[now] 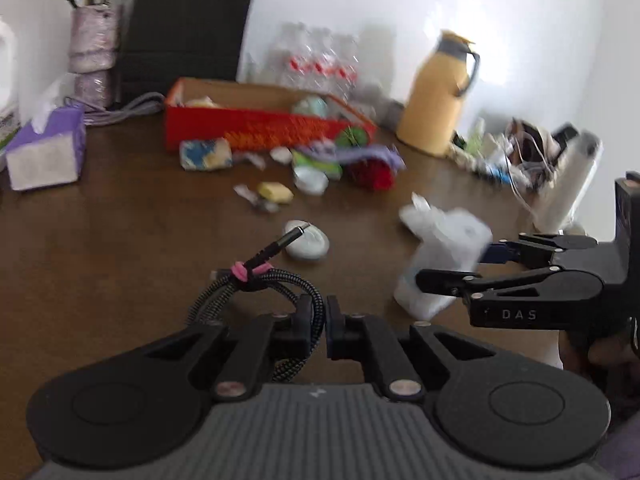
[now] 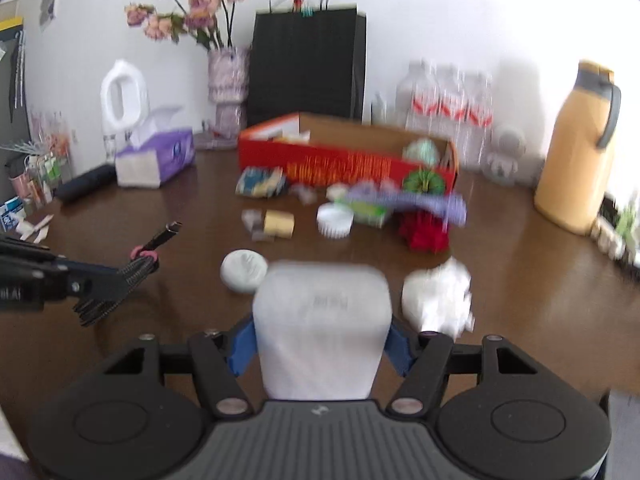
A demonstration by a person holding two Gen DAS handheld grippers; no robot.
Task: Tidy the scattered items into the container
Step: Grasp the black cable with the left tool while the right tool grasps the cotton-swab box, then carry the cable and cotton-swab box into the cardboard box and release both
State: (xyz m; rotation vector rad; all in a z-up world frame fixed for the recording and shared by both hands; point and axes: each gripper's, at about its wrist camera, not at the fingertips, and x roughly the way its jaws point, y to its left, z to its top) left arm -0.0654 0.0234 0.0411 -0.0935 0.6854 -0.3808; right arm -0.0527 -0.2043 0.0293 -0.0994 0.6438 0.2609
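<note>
My left gripper [image 1: 319, 320] is shut on a coiled black braided cable [image 1: 264, 280] tied with a pink band, held above the brown table; it also shows in the right wrist view [image 2: 120, 280]. My right gripper [image 2: 322, 340] is shut on a white rounded block [image 2: 322, 328], which also shows in the left wrist view [image 1: 440, 264]. The red open cardboard box [image 1: 256, 128] stands at the back of the table, also in the right wrist view [image 2: 344, 164]. Scattered in front of it lie a white round case [image 2: 244, 271], a yellow piece [image 2: 279, 222], a white lid [image 2: 335, 219], a red item [image 2: 424, 232] and crumpled white paper [image 2: 438, 298].
A purple tissue box [image 2: 156, 158], a flower vase [image 2: 228, 76], a black paper bag [image 2: 306, 64], water bottles [image 2: 448, 104] and a yellow thermos [image 2: 576, 148] line the back. Cables and clutter [image 1: 520, 156] sit at the right edge.
</note>
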